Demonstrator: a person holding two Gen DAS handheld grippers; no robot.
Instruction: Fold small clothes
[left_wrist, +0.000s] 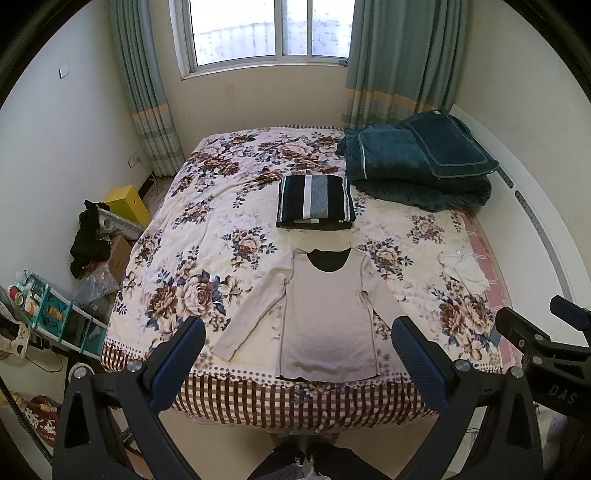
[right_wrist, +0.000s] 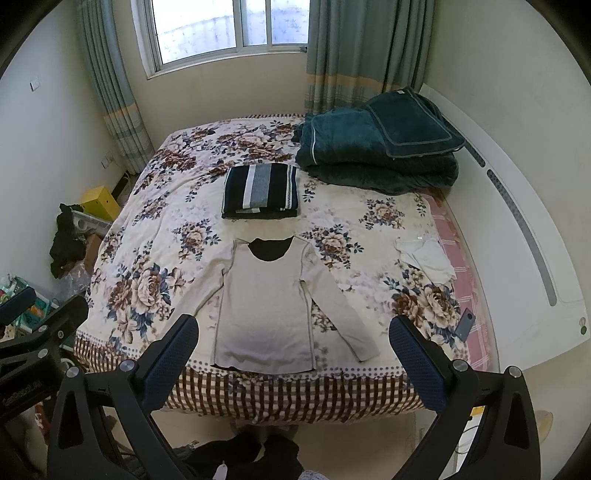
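A beige long-sleeved shirt (left_wrist: 325, 314) lies flat and spread out on the floral bedspread (left_wrist: 207, 236), its hem at the bed's near edge; it also shows in the right wrist view (right_wrist: 266, 306). Behind it sits a folded striped dark garment (left_wrist: 314, 201) (right_wrist: 260, 192). A small white garment (left_wrist: 465, 273) (right_wrist: 424, 258) lies at the bed's right side. My left gripper (left_wrist: 297, 354) is open and empty, held above the shirt's hem. My right gripper (right_wrist: 293, 352) is open and empty, held beside the left one, and shows at the left wrist view's right edge (left_wrist: 535, 332).
A folded teal blanket (left_wrist: 417, 162) (right_wrist: 380, 147) lies at the bed's far right. A phone (right_wrist: 466, 324) lies near the right edge. Boxes, a yellow box (left_wrist: 125, 205) and a cluttered shelf (left_wrist: 48, 314) stand left of the bed. A white headboard (right_wrist: 517, 229) runs along the right.
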